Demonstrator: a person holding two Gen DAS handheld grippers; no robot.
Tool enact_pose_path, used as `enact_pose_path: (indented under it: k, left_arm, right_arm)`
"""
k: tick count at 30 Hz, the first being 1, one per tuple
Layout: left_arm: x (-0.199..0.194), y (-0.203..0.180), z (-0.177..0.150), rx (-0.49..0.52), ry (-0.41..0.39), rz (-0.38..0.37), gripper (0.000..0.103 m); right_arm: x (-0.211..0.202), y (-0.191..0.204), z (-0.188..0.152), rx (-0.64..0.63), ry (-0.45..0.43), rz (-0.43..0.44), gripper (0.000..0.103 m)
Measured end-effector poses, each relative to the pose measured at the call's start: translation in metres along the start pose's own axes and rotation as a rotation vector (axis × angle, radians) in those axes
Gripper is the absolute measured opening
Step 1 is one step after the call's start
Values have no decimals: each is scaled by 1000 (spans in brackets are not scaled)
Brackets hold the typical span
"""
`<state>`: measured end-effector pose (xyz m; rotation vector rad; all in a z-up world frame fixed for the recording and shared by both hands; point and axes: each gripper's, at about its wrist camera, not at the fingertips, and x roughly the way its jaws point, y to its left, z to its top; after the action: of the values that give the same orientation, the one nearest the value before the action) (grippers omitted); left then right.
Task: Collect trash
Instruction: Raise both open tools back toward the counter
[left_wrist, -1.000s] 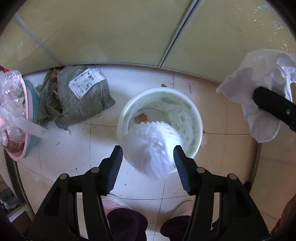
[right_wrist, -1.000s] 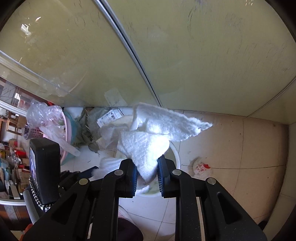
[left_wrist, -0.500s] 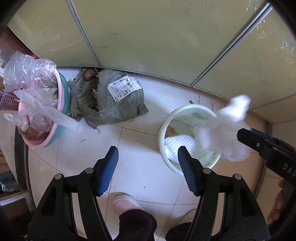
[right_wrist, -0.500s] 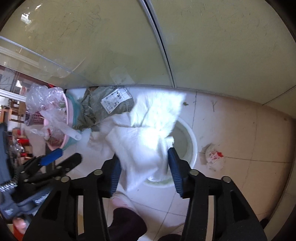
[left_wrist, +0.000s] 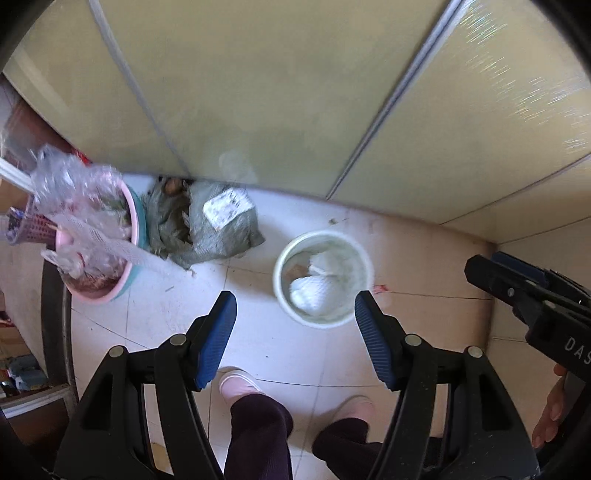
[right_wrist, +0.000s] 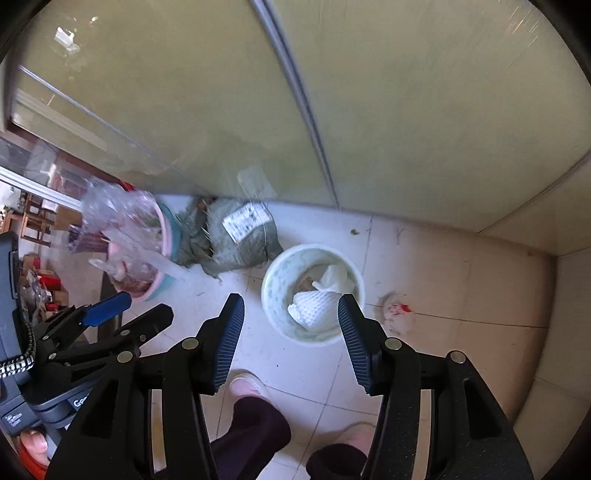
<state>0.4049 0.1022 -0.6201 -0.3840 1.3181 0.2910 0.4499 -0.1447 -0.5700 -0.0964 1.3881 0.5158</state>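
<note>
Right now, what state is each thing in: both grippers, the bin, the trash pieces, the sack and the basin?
left gripper: open, empty
right gripper: open, empty
waste bin: upright, uncovered
white foam netting: inside bin
crumpled wrapper: on floor beside bin
grey sack: torn open, lying on floor
pink basin: piled with plastic bags

Both hand-held grippers (left_wrist: 295, 321) (right_wrist: 290, 317) agape, empty, downward

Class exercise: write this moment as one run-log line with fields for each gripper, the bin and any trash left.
left gripper: open, empty | right gripper: open, empty | bin: holds white foam net, white paper | left on floor: crumpled wrapper
</note>
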Motion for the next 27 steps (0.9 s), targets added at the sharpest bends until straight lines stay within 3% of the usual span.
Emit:
enact_pose_path:
  k: [9, 17, 22, 27]
  left_arm:
    - [-185, -64, 31, 71, -149, -22, 65]
    - [-354, -117, 33, 97, -366, -48, 68]
    - [-428, -138, 34, 117, -504, -60, 71]
    - [-482, -155, 50, 149, -629, -85, 78]
  right_arm:
    - [-205, -1, 13, 44, -196, -15, 49]
    - [-370, -3, -2, 59, -439, -33, 49]
    - [-438, 0, -6, 34, -581, -54, 49]
    - [-478, 13, 7, 8, -702, -80, 49]
